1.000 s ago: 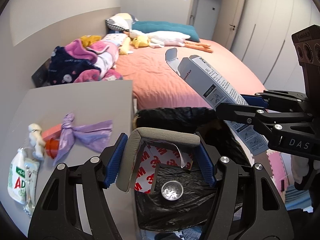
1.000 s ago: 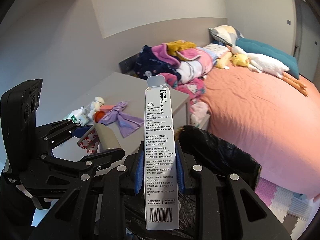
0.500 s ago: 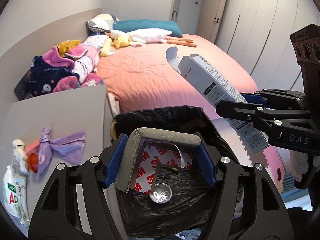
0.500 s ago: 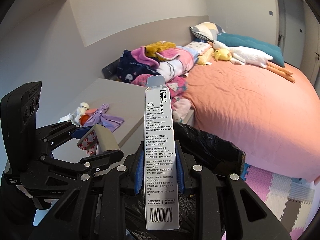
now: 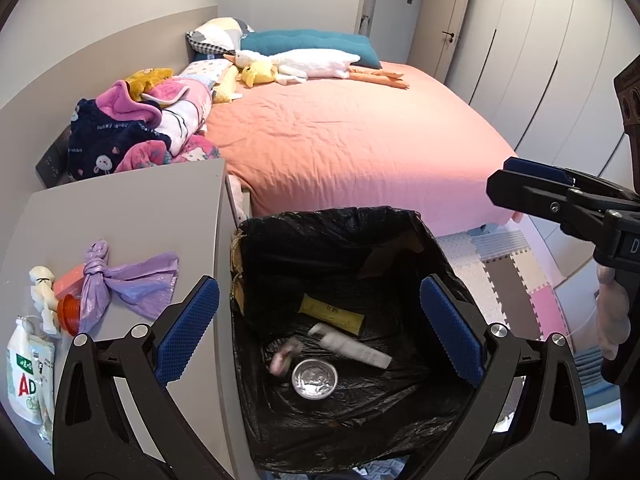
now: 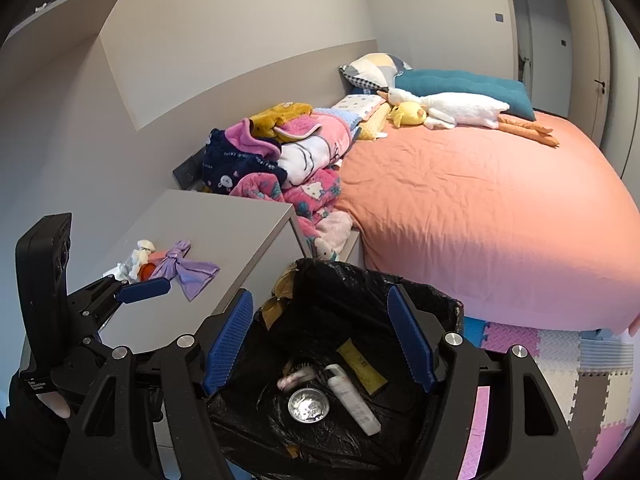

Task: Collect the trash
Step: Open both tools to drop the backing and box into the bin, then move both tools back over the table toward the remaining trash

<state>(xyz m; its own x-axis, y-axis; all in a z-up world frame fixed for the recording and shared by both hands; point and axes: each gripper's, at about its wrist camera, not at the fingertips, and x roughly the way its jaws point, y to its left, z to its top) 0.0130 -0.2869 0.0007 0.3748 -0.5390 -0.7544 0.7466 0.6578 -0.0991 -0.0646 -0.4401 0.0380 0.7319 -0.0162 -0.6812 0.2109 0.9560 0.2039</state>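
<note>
On the grey table point(image 5: 120, 216) at far left: white pouch point(image 5: 22, 376), small white figurine point(image 5: 42, 286), orange cap point(image 5: 68, 314), knotted purple bag point(image 5: 120, 280). Left hand-held gripper point(image 5: 320, 328) over the black-lined trash bin point(image 5: 332, 224), jaws just opened wide, nothing between them. Down in the bin: blurred pinkish scrap point(image 5: 282, 358), foil cup point(image 5: 314, 378), white box point(image 5: 352, 346), yellow packet point(image 5: 332, 314). Right hand-held gripper point(image 6: 320, 348) likewise just opened, empty. Pink bed point(image 5: 352, 140) beyond.
</note>
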